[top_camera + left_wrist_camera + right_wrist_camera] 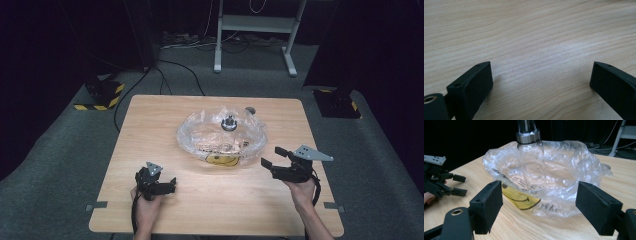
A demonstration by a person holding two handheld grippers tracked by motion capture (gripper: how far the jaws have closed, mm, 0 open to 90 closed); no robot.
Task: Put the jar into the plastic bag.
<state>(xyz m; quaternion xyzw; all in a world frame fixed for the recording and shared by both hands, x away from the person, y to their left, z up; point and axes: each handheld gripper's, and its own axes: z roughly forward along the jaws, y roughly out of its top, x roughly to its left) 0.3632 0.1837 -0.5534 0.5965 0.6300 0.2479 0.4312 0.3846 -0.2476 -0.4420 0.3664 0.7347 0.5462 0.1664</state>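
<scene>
We see the right gripper (274, 156), jaws spread and empty, nearer the plastic bag (564, 182); the bag lies straight ahead. The left gripper (170, 186), spread too, probably idles.

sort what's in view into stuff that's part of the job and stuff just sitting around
Part of the job:
- clear plastic bag, bunched open on the table
- clear bottle with a metal collar, standing inside the bag
- right hand-held gripper, jaws open, facing the bag
- left hand-held gripper, jaws open over bare wood

Just around:
- wooden table
- white frame behind it
- striped floor stands
</scene>
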